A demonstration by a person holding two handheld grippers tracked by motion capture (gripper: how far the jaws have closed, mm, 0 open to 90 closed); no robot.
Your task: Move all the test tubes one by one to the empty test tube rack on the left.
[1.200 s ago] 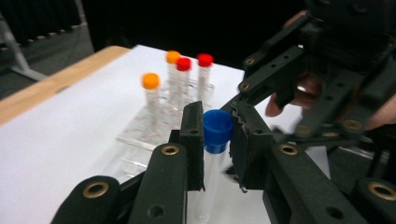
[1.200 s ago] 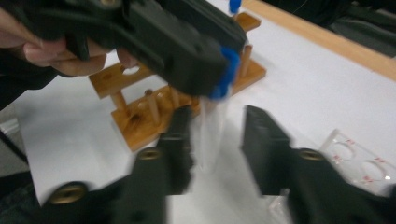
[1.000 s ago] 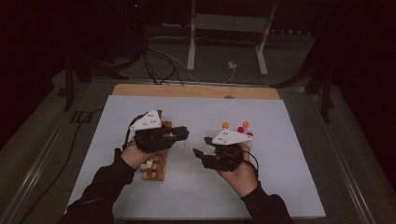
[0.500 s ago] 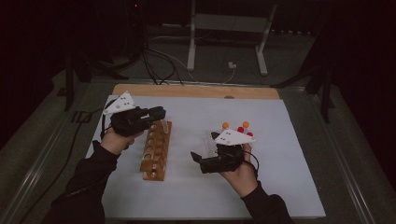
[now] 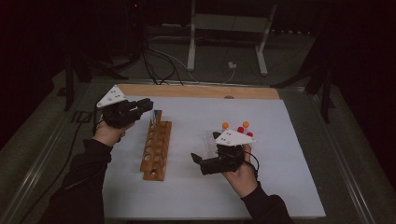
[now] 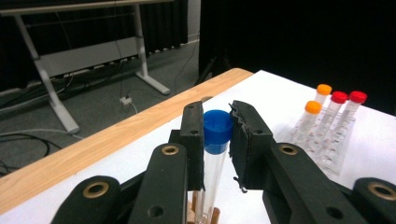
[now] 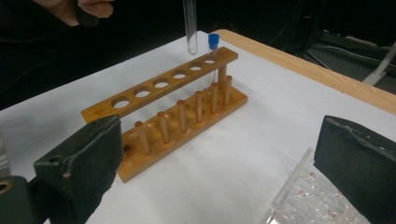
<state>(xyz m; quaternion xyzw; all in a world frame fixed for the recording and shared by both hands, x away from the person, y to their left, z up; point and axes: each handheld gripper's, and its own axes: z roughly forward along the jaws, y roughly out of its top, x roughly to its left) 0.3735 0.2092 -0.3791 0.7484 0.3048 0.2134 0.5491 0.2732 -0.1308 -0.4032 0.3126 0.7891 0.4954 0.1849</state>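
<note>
Left gripper [image 6: 215, 140] jaws grasping blue-capped tube [image 6: 215, 144] above wooden rack [image 5: 155, 148], right gripper [image 5: 198, 158] jaws released.

Clear rack [image 7: 317, 200] cut off below

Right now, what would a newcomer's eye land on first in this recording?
The left claw holds a blue-capped tube just above the far end of the wooden rack, where a second blue-capped tube already stands. The right claw is wide open near a clear holder of orange- and red-capped tubes.
</note>
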